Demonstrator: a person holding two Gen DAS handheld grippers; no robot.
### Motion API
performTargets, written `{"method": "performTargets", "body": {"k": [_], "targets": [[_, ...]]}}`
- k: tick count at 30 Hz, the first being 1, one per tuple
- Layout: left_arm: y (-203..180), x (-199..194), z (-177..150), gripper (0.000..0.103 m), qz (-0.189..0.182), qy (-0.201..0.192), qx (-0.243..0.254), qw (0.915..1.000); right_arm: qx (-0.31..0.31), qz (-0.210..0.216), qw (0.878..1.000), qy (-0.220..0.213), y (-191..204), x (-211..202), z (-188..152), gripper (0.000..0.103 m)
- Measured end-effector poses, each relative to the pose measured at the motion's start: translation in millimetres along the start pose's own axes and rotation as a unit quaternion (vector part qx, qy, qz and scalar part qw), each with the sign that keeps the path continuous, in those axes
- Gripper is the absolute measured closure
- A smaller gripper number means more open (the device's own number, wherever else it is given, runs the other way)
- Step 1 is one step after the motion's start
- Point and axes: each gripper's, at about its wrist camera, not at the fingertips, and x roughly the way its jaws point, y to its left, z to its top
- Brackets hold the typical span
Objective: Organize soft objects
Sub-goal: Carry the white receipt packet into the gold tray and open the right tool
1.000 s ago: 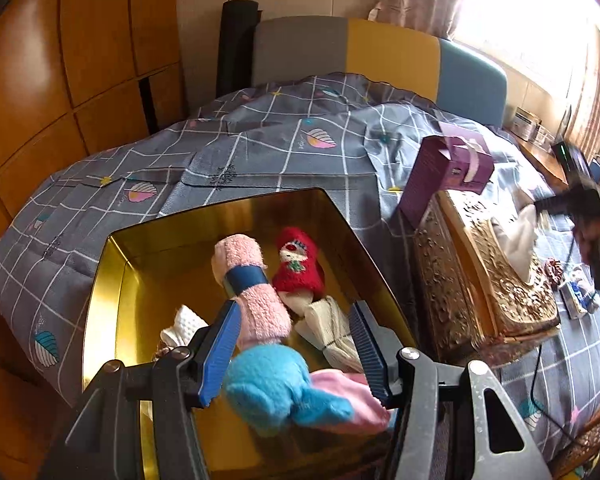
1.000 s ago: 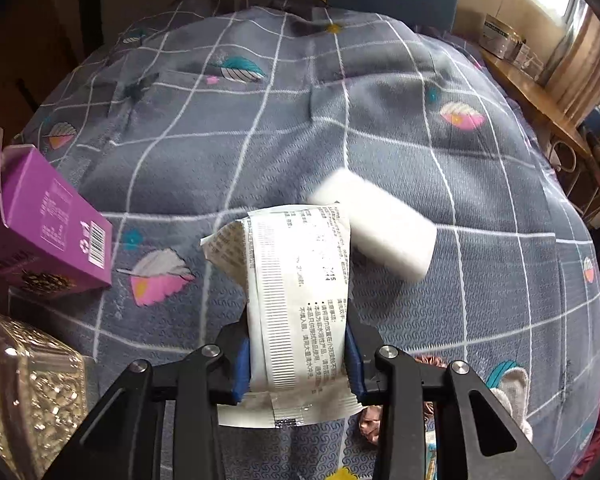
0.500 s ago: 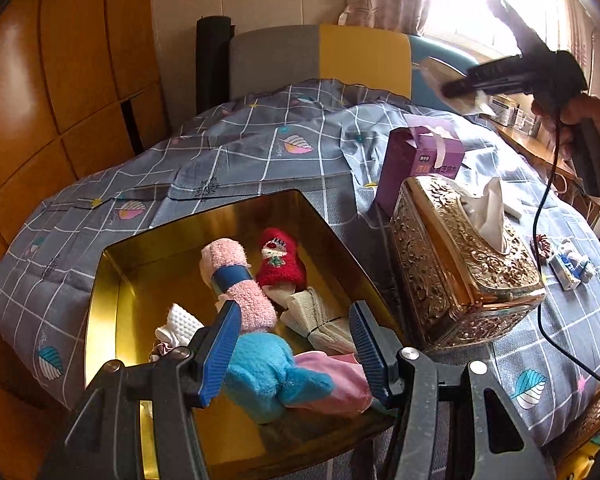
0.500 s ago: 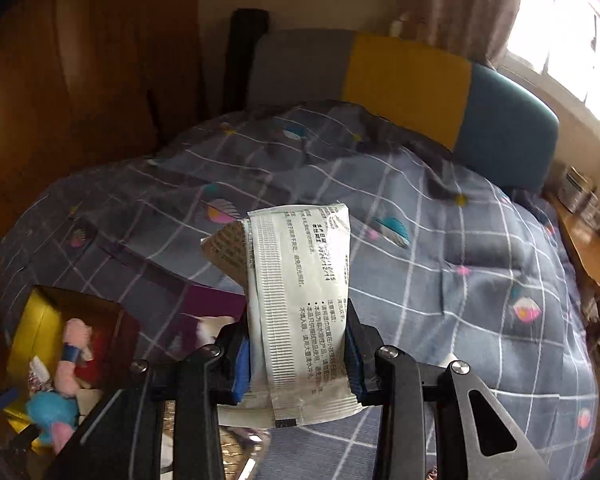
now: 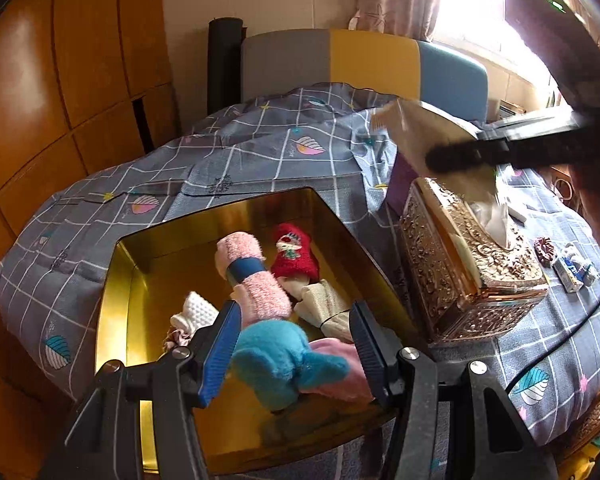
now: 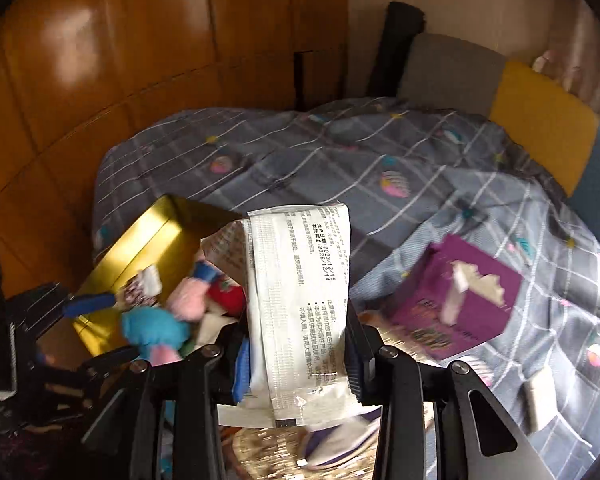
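A bed (image 5: 260, 160) under a grey checked quilt carries a gold tin (image 5: 116, 320) holding a rolled pink towel (image 5: 252, 280), a red sock (image 5: 296, 256) and cream socks (image 5: 328, 308), with an ornate gold tissue box (image 5: 460, 272) just beside it and a purple box (image 6: 460, 296) beyond. The left gripper (image 5: 296, 352) hangs over the tin's near edge, its fingers spread around a blue and pink plush toy (image 5: 284, 364) without clearly squeezing it. The right gripper (image 6: 300, 356) pinches a white printed packet (image 6: 300, 300) upright, above the tissue box, beside the tin
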Motion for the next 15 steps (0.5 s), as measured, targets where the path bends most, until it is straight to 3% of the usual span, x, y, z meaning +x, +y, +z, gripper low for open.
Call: {"method": "performTargets", "body": {"k": [6,11,15], "targets": [[41,-4,-6,0.046,0.038,0.002,-0.07,0.9968,0.006,0.045,0.999,0.011,35,16,-19,0.065],[94,-13,-17,0.046,0.098,0.002,-0.143,0.9849,0.004,0.099,0.995,0.015,71,30,-25,0.065],[121,-20,-25,0.046,0.124,-0.003,-0.175,0.9766,-0.016,0.128,0.991,0.023,105,49,-26,0.065]]}}
